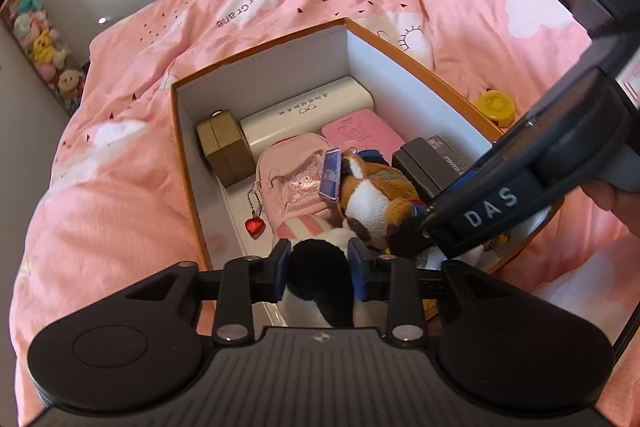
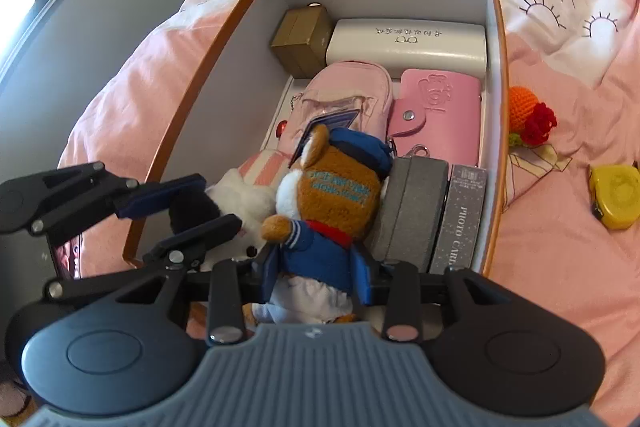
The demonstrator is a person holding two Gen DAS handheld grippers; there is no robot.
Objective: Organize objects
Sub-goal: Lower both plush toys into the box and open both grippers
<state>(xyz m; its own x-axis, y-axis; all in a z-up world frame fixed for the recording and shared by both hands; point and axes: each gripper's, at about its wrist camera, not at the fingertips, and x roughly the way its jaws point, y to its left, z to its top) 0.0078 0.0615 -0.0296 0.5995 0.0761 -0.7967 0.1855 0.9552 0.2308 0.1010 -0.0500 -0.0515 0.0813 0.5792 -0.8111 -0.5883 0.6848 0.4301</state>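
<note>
From the left wrist view, the left gripper [image 1: 320, 269] is clenching its fingers [image 1: 281, 269] on the black-and-white plush [image 1: 320, 279], holding it at the near end of the orange box [image 1: 184, 155] on the bed [image 1: 100, 163]. In the right wrist view, the right gripper [image 2: 318, 277] is grasping the brown plush in blue uniform [image 2: 332, 203] over the box, beside the grey case [image 2: 412, 207]. Both toys are being packed in; next, probably, each needs lowering into the remaining gap before release. A yellow tape measure [image 2: 616, 201] is waiting outside.
</note>
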